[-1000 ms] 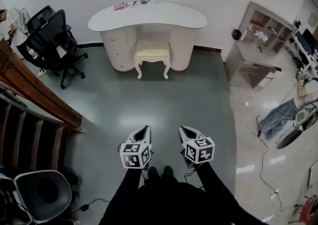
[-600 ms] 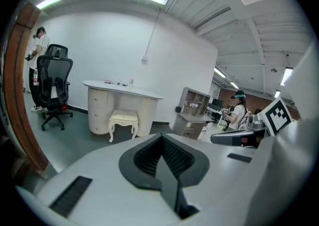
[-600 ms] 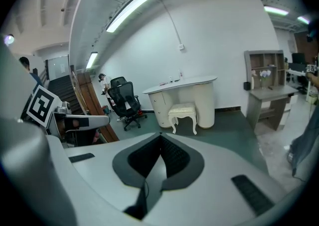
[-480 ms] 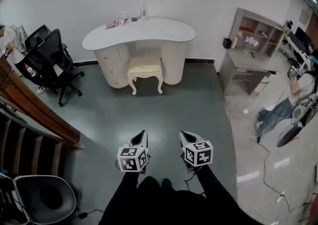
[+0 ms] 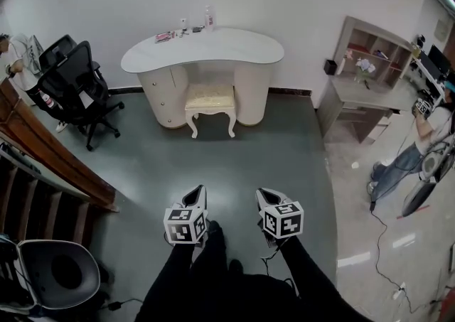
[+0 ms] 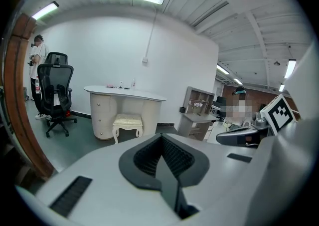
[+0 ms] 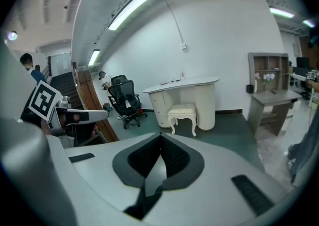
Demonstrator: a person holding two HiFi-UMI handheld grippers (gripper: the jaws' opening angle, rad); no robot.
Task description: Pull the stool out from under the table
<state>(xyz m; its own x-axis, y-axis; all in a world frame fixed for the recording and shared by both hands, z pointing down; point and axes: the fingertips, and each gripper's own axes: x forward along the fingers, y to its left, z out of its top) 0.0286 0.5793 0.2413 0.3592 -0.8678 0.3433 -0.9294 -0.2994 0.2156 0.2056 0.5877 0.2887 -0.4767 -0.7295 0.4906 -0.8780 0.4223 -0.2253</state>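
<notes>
Left gripper and right gripper stay clenched empty; the stool seems unmoved, still half under the table

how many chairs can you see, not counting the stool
3. Two black office chairs stand together left of the white table: the front one, another behind it. A round shell chair sits bottom left. Others may be out of view.

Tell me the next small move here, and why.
Probably walk forward toward the stool: it sits tucked under the white table, far across the floor, and both the left gripper and right gripper are shut and empty.
</notes>
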